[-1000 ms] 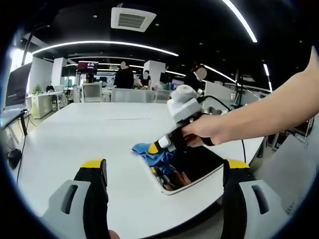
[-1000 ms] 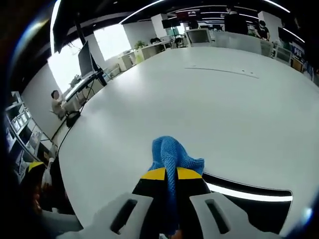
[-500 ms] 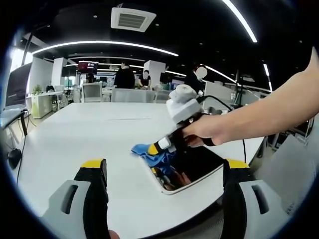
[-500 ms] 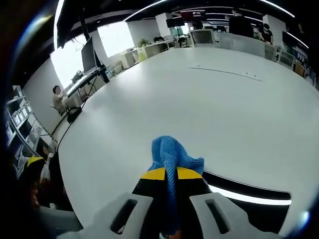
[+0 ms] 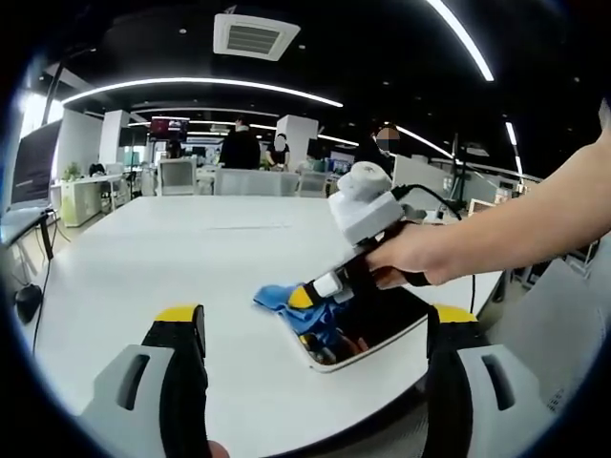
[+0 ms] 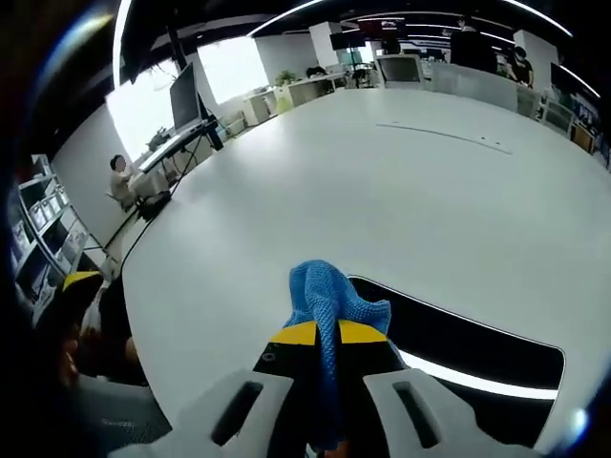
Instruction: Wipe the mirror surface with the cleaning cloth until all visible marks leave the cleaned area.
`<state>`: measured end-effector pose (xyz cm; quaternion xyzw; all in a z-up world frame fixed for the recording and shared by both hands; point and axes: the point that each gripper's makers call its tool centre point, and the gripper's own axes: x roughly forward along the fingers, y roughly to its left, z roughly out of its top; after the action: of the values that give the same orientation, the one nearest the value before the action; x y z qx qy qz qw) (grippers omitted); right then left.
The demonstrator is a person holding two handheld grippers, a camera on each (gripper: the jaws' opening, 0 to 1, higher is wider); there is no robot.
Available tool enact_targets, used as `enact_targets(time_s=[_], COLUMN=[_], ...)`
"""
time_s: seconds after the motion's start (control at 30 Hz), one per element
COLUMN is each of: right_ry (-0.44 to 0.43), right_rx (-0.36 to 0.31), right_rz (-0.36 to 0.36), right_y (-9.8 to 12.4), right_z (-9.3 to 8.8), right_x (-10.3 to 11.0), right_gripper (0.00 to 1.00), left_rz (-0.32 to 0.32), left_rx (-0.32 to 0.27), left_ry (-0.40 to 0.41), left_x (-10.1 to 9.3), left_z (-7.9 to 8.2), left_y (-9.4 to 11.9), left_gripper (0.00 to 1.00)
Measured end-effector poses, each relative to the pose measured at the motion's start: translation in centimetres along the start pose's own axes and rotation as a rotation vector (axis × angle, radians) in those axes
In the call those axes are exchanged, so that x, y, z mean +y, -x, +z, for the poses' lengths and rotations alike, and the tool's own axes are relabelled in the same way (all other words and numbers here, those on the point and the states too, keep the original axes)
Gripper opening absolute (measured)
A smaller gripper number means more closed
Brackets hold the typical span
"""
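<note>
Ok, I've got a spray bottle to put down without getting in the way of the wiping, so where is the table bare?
The large white table is bare beyond and left of the dark rectangular mirror, out to its far edge. It is crowded at the mirror's near-left corner, where the right gripper presses the blue cleaning cloth. The left gripper hangs open nearby.

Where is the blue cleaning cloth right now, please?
The cleaning cloth is clamped in the right hand-held gripper, resting at the mirror's near-left corner on the white table.
</note>
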<state>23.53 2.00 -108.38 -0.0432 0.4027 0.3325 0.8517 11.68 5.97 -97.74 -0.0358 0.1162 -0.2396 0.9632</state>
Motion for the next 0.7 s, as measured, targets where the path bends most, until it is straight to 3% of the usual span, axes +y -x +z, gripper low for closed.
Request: enact_targets(time_s=[0.53,0.7], right_ry=[0.043,0.199], right_rx=[0.008,0.038], right_rz=[0.012,-0.005], right_y=[0.7,0.75], right_z=[-0.83,-0.85], right_x=[1.07,1.11], right_gripper=[0.0,0.0], left_rz=[0.002,0.002], left_rx=[0.002,0.008], left_ry=[0.001,0.0], left_x=[0.13,0.16], left_z=[-0.03,-0.1], left_y=[0.02,0.03], left_gripper=[0.94,0.94])
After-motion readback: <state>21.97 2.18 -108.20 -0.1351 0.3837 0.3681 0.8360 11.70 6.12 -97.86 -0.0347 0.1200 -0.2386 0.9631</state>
